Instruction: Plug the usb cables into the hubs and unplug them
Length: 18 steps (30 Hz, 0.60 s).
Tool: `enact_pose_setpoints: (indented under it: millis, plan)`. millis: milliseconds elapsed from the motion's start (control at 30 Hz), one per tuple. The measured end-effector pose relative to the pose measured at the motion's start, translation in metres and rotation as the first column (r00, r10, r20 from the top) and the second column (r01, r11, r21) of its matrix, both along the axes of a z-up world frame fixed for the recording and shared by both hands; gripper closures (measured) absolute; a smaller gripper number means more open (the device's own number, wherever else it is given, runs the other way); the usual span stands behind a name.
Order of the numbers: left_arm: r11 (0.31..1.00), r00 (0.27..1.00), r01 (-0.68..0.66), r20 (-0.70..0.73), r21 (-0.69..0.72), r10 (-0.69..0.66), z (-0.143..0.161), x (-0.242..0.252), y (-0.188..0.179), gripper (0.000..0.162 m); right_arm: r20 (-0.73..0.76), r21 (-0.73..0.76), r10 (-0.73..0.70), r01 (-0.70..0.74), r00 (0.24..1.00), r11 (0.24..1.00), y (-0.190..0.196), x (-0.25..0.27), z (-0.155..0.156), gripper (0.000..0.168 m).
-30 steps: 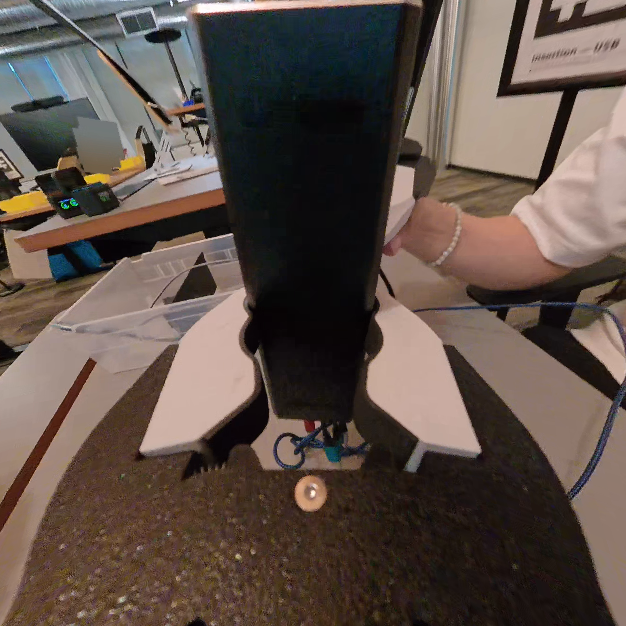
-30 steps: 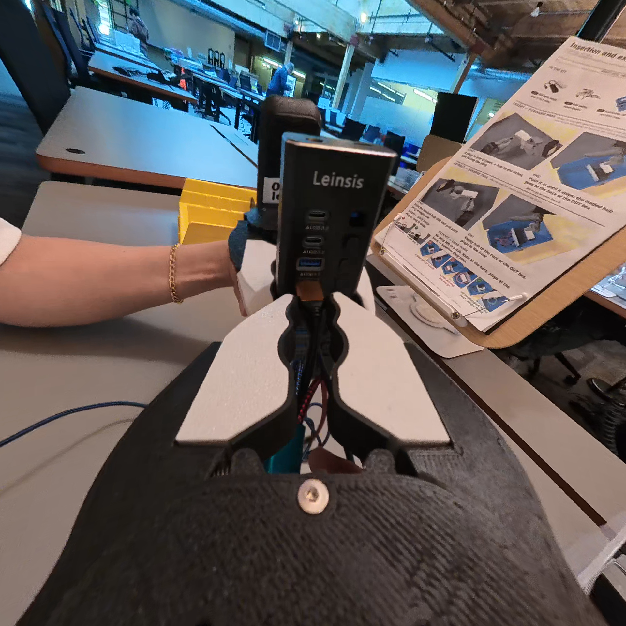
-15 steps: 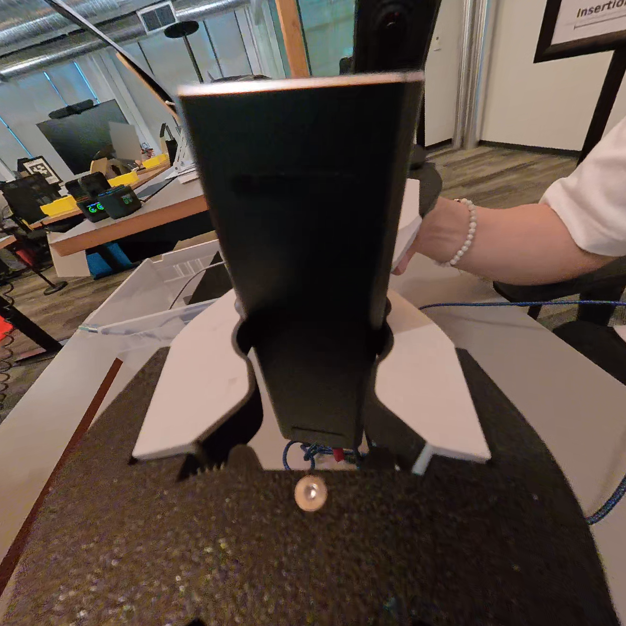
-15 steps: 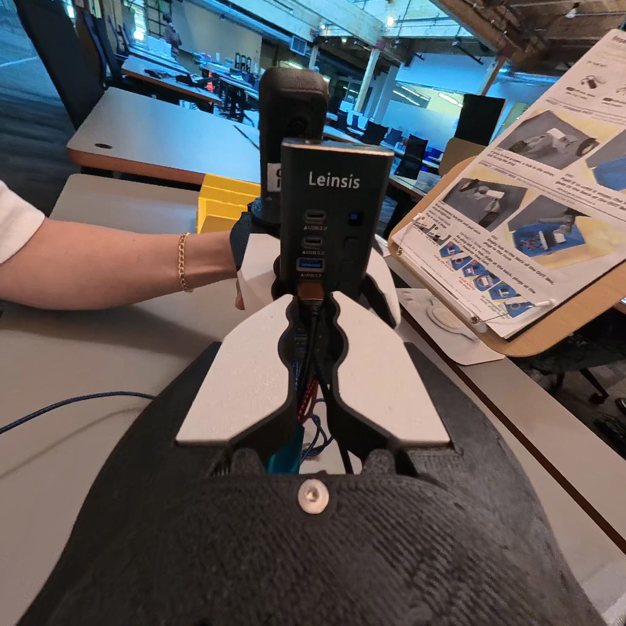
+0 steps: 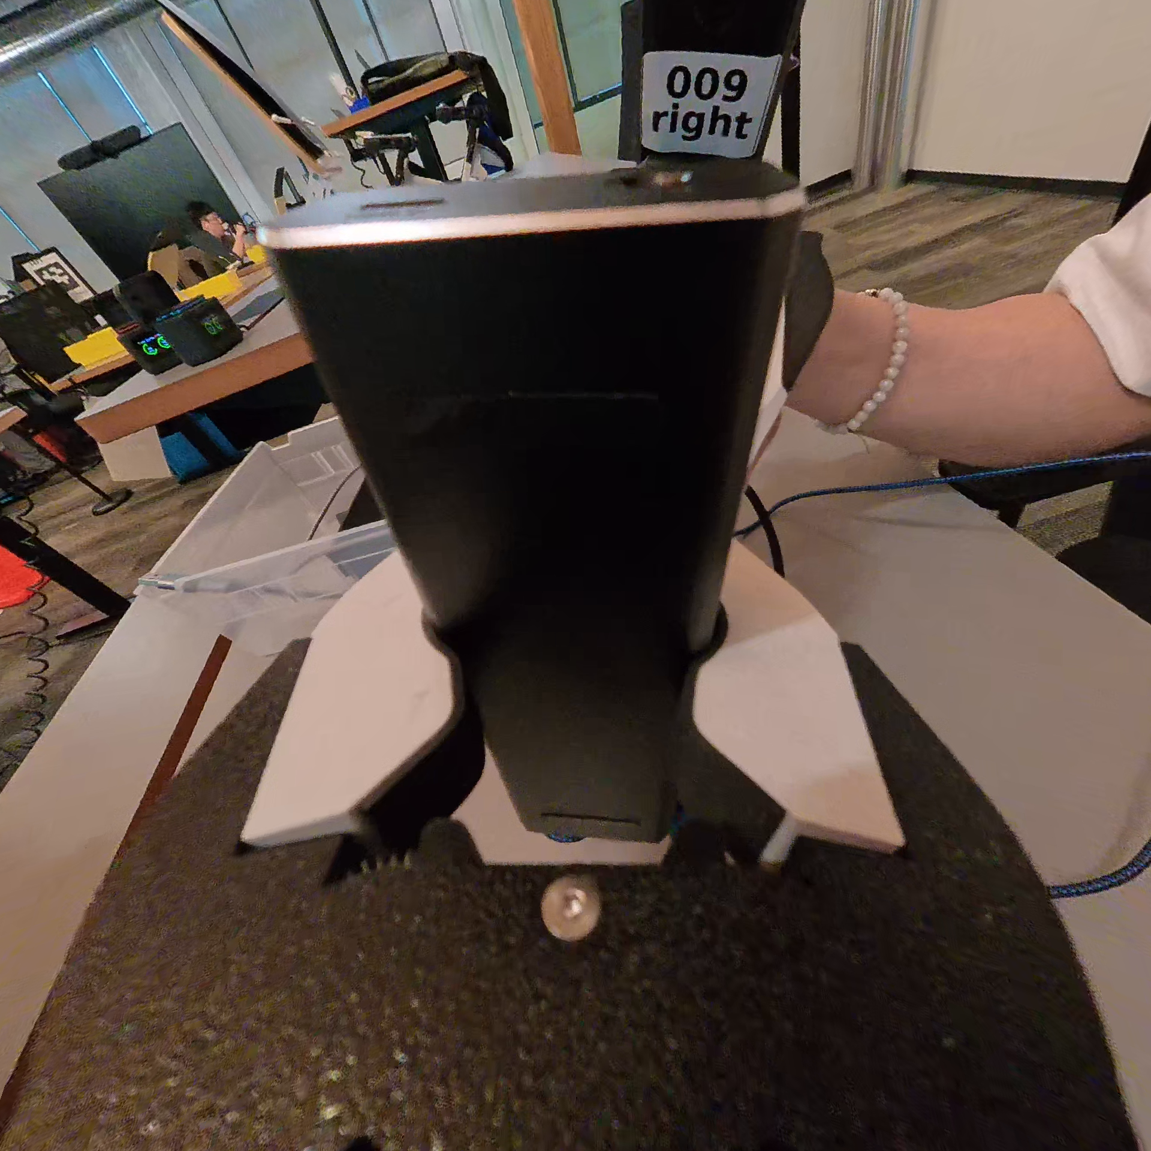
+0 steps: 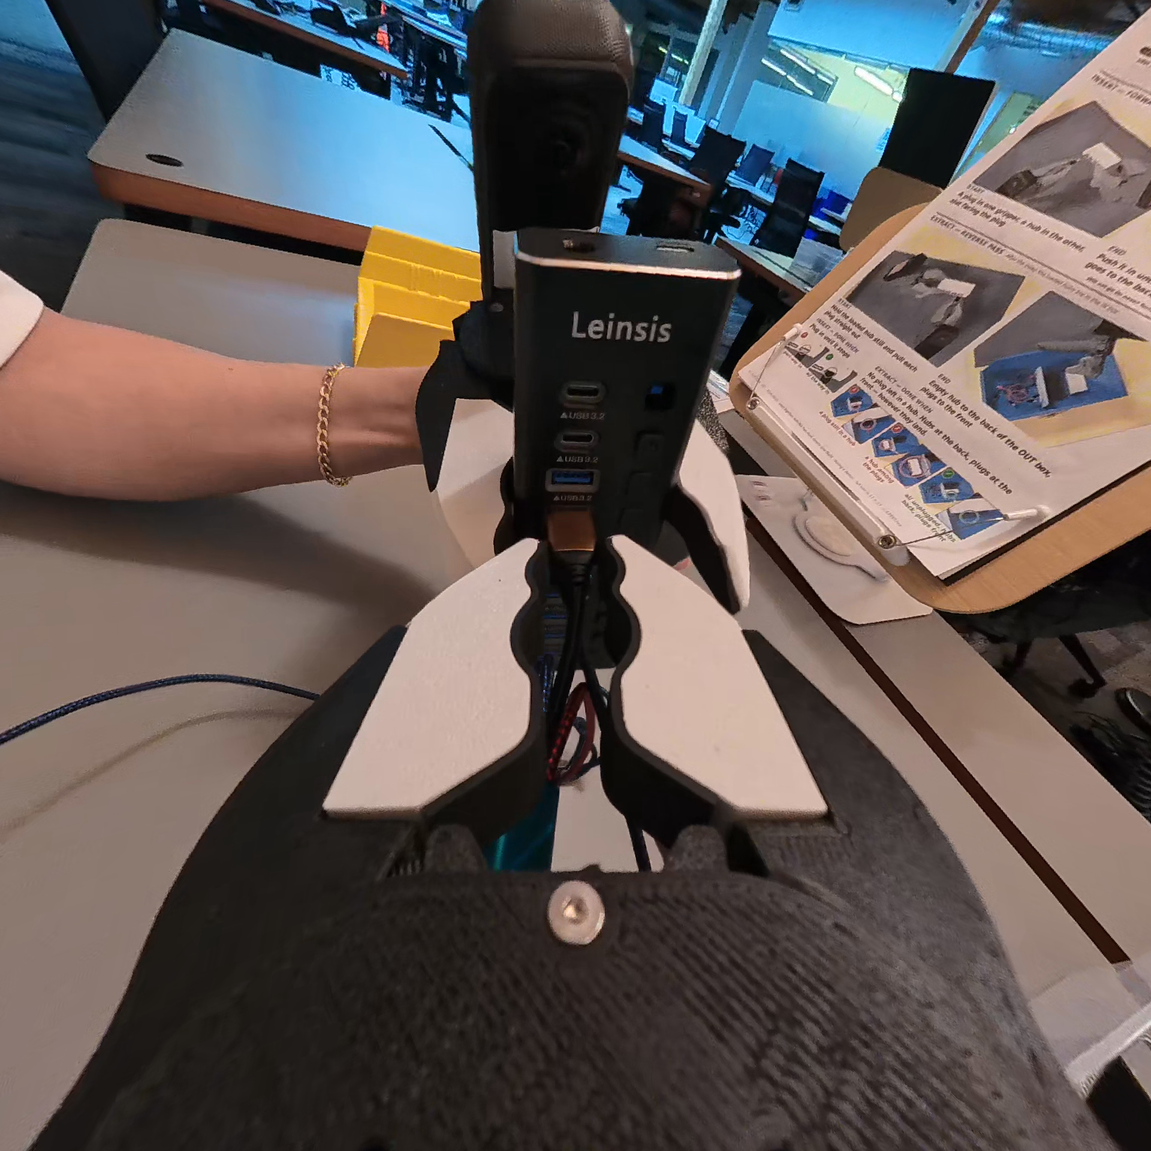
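A black USB hub (image 5: pixel 529 405) stands upright between the white fingers (image 5: pixel 374 704) of my left gripper (image 5: pixel 576 623). The jaws stand wide and the hub sits loose between them. Only its plain back shows here. In the right wrist view the hub's port face (image 6: pixel 616 374) is towards me. My right gripper (image 6: pixel 573 560) is shut on a gold USB plug (image 6: pixel 570 529) with a black cable. The plug sits in the port just below the blue one. The left gripper's fingers (image 6: pixel 473 473) flank the hub from behind.
A blue braided cable (image 5: pixel 934 479) trails over the grey table (image 6: pixel 156 691). A clear plastic bin (image 5: pixel 261 535) lies beyond the left gripper. A yellow bin (image 6: pixel 411 293) and an instruction board (image 6: pixel 996 374) stand beyond the right one. A person's arms (image 5: pixel 965 374) (image 6: pixel 187 423) hold the grippers. My two grippers' fingertips are within a few centimetres of each other.
My left jaws have widened around the hub. The hub has sunk lower and come closer in the left view, while staying fixed with the plug in the right gripper.
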<state>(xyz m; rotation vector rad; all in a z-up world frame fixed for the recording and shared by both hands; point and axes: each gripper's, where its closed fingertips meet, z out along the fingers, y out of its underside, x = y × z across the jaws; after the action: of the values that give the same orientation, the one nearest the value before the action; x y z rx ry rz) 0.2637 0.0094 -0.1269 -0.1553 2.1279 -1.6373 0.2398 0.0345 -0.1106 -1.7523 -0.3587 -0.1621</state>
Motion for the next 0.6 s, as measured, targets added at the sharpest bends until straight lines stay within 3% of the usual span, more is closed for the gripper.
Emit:
enact_pose_setpoints:
  millis: [600]
  plan:
    - [0.999,0.997,0.044,0.056,-0.005,-0.044,-0.005,-0.002,-0.002,0.090,0.059,-0.146,-0.025,0.033,0.998,0.989,-0.006,0.001,-0.012,0.152]
